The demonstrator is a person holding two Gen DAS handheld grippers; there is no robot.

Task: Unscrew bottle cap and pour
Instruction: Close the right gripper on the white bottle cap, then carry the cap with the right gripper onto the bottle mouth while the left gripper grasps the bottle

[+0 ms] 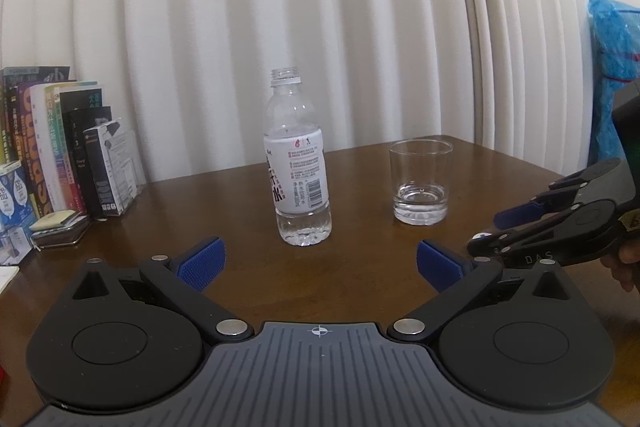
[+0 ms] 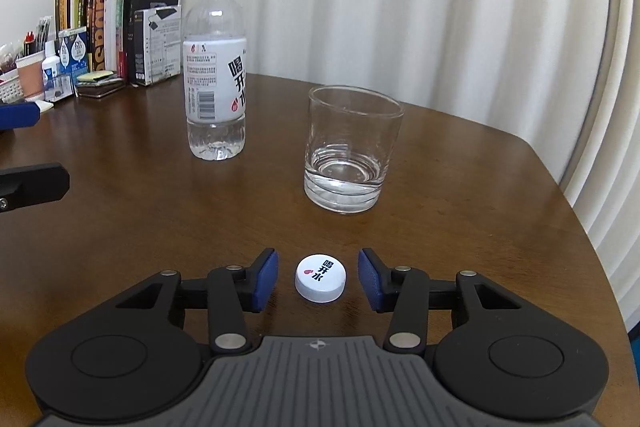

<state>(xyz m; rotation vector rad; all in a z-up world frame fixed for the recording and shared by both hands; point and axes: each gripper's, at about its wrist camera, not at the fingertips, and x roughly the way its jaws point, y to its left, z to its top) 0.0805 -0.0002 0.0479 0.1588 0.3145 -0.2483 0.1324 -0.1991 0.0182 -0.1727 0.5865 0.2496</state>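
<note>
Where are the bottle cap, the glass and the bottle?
bottle cap (image 2: 320,278): right wrist view, printed top.
glass (image 2: 352,147): right wrist view, front wall.
bottle (image 1: 298,171): left wrist view, label.

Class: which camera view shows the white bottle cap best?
The right wrist view: the cap lies on the table, printed top clear, between the right gripper's open pads. In the left wrist view it is not clearly visible.
</note>
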